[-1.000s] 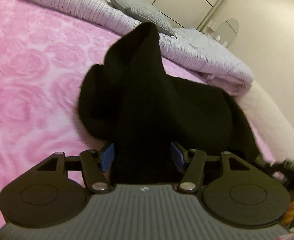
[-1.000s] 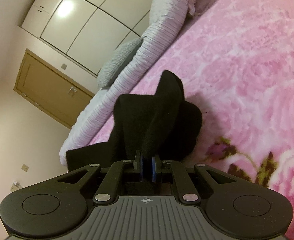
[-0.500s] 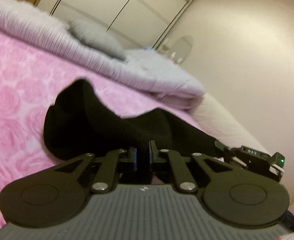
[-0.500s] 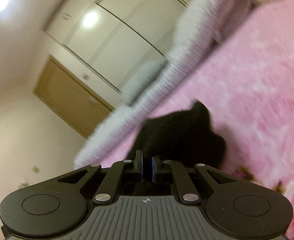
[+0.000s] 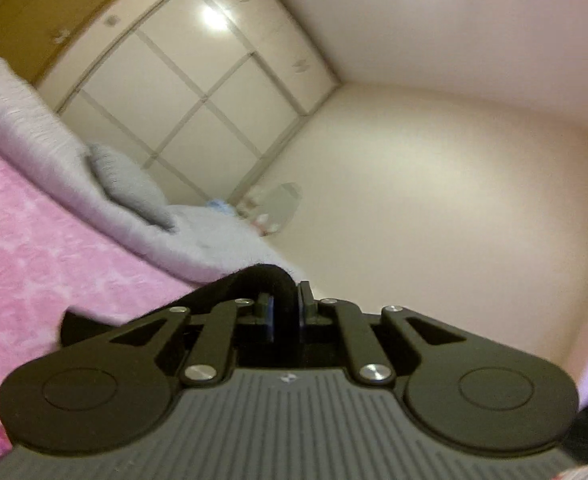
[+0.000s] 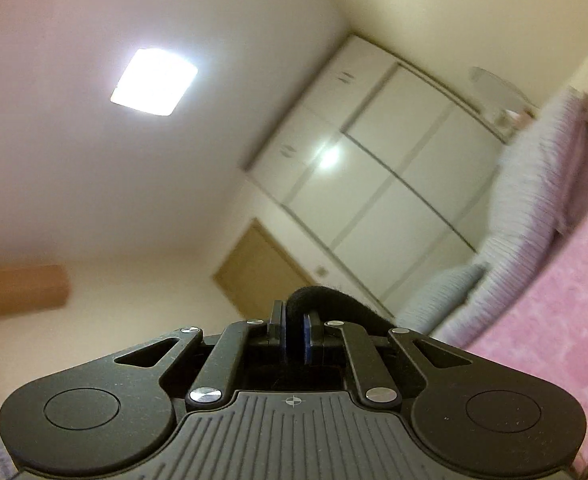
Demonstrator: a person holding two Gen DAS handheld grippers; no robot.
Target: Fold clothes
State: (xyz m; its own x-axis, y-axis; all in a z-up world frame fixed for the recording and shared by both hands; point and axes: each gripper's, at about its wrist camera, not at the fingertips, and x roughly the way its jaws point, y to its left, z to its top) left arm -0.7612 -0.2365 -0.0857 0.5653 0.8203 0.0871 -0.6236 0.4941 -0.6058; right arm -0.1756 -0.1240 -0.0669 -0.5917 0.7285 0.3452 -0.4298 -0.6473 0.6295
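A black garment (image 5: 233,288) is pinched between the blue pads of my left gripper (image 5: 285,312), which is shut on it. The cloth bulges over the fingertips and trails down to the left, out of sight behind the gripper body. My right gripper (image 6: 294,330) is shut on another part of the same black garment (image 6: 330,300), whose fold rises above the pads and runs off to the right. Both grippers are lifted above the pink rose-patterned bedspread (image 5: 33,248). Most of the garment is hidden below the grippers.
A grey ribbed duvet (image 5: 21,120) and a grey pillow (image 5: 129,184) lie along the bed's far side. Behind stand white wardrobe doors (image 5: 197,92) and a wooden door (image 6: 261,268). A ceiling light (image 6: 153,82) shines overhead. The pink bedspread (image 6: 566,320) shows at right.
The left gripper closed on the black garment. Both grippers rose and tilted up from the bed, lifting the garment; the views swung from the bedspread to the walls and ceiling.
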